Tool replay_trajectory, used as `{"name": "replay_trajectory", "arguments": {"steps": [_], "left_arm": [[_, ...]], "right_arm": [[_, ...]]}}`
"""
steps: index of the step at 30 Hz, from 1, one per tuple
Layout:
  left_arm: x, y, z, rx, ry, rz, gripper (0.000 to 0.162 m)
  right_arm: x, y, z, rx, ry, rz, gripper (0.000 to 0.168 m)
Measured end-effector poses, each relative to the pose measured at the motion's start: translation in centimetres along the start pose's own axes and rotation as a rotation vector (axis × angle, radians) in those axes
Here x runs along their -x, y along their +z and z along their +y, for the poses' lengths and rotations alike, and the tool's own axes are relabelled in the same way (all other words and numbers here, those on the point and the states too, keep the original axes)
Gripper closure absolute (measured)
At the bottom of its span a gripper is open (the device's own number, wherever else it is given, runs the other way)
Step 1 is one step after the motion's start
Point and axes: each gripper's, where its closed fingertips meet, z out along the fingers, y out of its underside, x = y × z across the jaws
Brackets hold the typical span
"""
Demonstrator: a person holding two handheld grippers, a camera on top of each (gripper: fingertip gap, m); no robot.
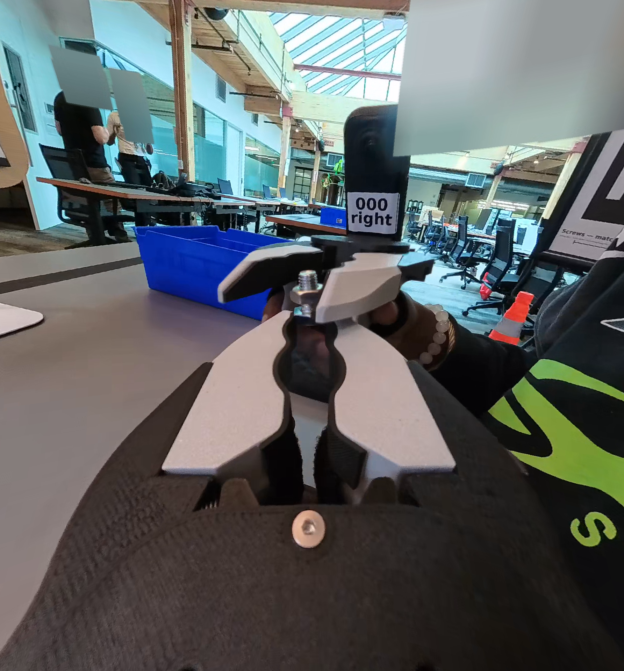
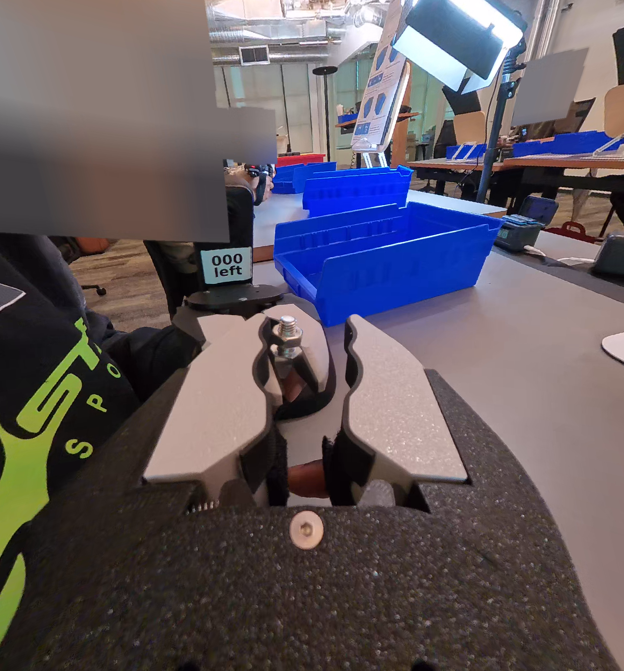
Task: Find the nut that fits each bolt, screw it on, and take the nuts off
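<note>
The fingers of the left gripper (image 1: 305, 321) are pressed onto the lower part of a silver bolt (image 1: 306, 281), which is held upright above the grey surface (image 1: 85, 363), threaded end up. A hex nut (image 1: 304, 295) is seated on the thread a little below the tip. The right gripper (image 1: 296, 287) is brought in from the opposite side with its fingers spread on either side of the nut; one pale finger (image 1: 357, 287) is seen just beside the nut, the other (image 1: 252, 268) stands apart from it, and contact cannot be made out. In the right wrist view the bolt (image 2: 288, 328) and nut (image 2: 286, 339) are seen between the tips of the left gripper (image 2: 286, 357), while the right gripper (image 2: 305, 348) is shown wide open around them.

A hand (image 1: 404, 326) with a pale bead bracelet (image 1: 437, 334) is wrapped round the right gripper's handle, and a dark sleeve with green print (image 1: 575, 417) fills the right edge of the left wrist view.

Beyond the grippers, toward the far edge of the surface, a blue bin (image 2: 383, 261) is placed, with more blue bins (image 2: 354, 188) behind it. A white pad (image 1: 1, 319) lies at the surface's left edge.
</note>
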Motion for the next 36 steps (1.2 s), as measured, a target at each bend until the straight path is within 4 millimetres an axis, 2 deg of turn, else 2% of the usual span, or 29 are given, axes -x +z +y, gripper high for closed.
{"name": "replay_trajectory", "arguments": {"steps": [5,8,10,12,17,21,25,30,32,34,36], "left_arm": [[0.1,-0.2,-0.3,-0.021,-0.013,0.006,0.147],[0.0,-0.2,-0.3,-0.026,-0.013,0.013,0.148],[0.0,-0.2,-0.2,-0.020,-0.010,0.010,0.147],[0.1,-0.1,-0.2,-0.016,-0.009,0.007,0.147],[0.1,0.0,0.0,-0.007,-0.007,0.003,0.147],[0.0,0.1,0.2,0.005,0.003,0.006,0.147],[-0.1,0.1,0.2,0.005,0.007,0.012,0.147],[0.0,0.0,0.1,-0.006,-0.002,0.013,0.147],[0.0,0.0,0.0,-0.011,-0.004,0.012,0.148],[-0.1,0.0,0.0,-0.013,0.000,0.018,0.148],[-0.1,0.0,0.1,-0.006,0.006,0.017,0.147]], "right_arm": [[0.0,-1.6,-0.4,-0.033,0.007,-0.025,0.136],[-1.1,-2.8,-0.6,-0.057,0.006,0.037,0.156],[-1.2,-3.3,-0.8,-0.076,0.012,0.039,0.161],[-0.6,-3.3,-1.2,-0.100,0.018,0.006,0.158],[0.7,-1.8,-1.0,-0.086,0.023,-0.053,0.132],[1.0,-0.4,-0.6,-0.068,0.029,-0.063,0.128],[0.6,-0.1,-0.2,-0.053,0.038,-0.051,0.133],[0.3,-1.4,-0.4,-0.063,0.025,-0.044,0.139],[0.1,-2.2,-0.5,-0.071,0.016,-0.035,0.145],[-0.7,-2.8,-0.6,-0.076,0.012,0.011,0.158],[-0.8,-3.2,-0.5,-0.080,0.015,0.017,0.162]]}}
